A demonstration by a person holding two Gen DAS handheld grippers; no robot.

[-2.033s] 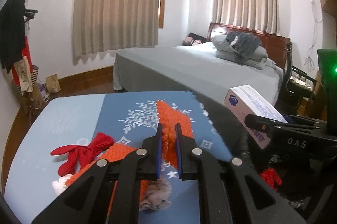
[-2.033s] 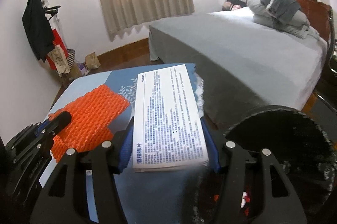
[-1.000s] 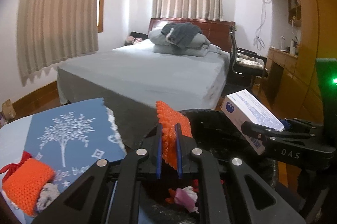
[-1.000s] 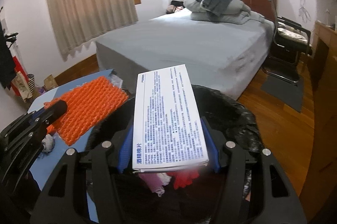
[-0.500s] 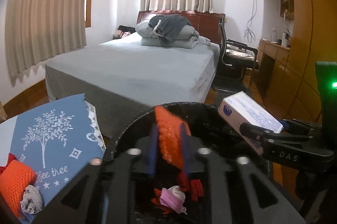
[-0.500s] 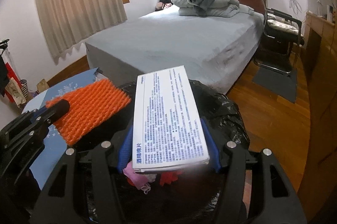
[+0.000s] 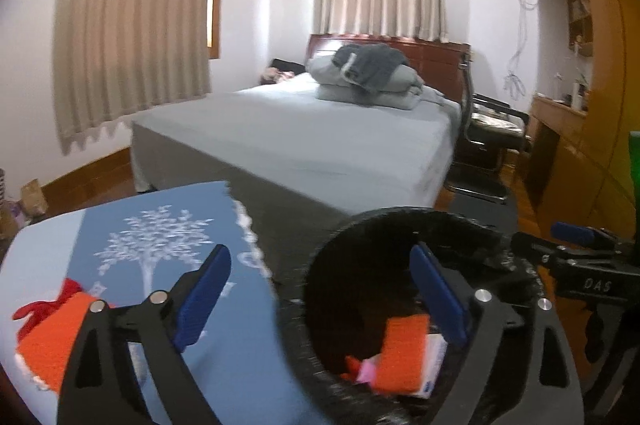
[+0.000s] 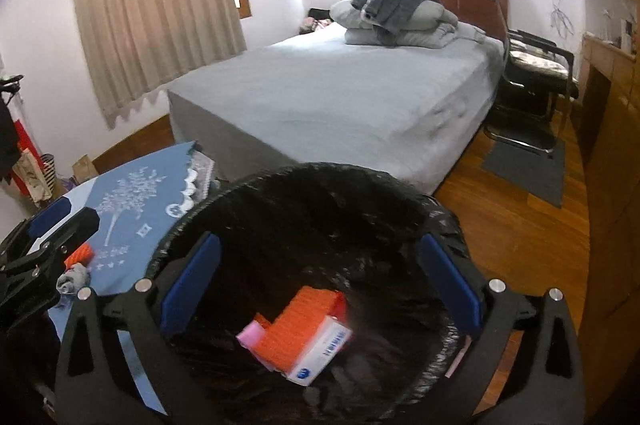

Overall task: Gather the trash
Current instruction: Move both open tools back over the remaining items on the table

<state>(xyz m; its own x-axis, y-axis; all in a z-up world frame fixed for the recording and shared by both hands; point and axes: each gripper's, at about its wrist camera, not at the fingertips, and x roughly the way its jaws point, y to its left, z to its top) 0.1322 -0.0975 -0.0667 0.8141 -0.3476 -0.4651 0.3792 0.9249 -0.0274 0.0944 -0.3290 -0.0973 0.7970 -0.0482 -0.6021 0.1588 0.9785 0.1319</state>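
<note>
Orange sheet (image 8: 303,325): down in the bin now, lying on the heap at the bottom, one edge under the box.
White box (image 8: 320,351): in the bin too, tilted against the orange sheet, blue mark on its near end.
Pink scrap (image 8: 251,335): tucked at the orange sheet's left side.
Bin (image 8: 320,181): black liner over the rim, standing just beside the table's right edge.
Right gripper (image 8: 320,285): jaws have just been opening, now spread wide over the bin mouth, nothing between them.
Left gripper (image 7: 324,297): jaws just opened wide as well, empty, straddling the table edge and the bin rim.
Table (image 7: 132,217): blue cloth with a white tree print; another orange piece (image 7: 48,341) with a red ribbon (image 7: 36,309) at its near left corner.
Bed (image 8: 360,97): grey, beyond the bin.
</note>
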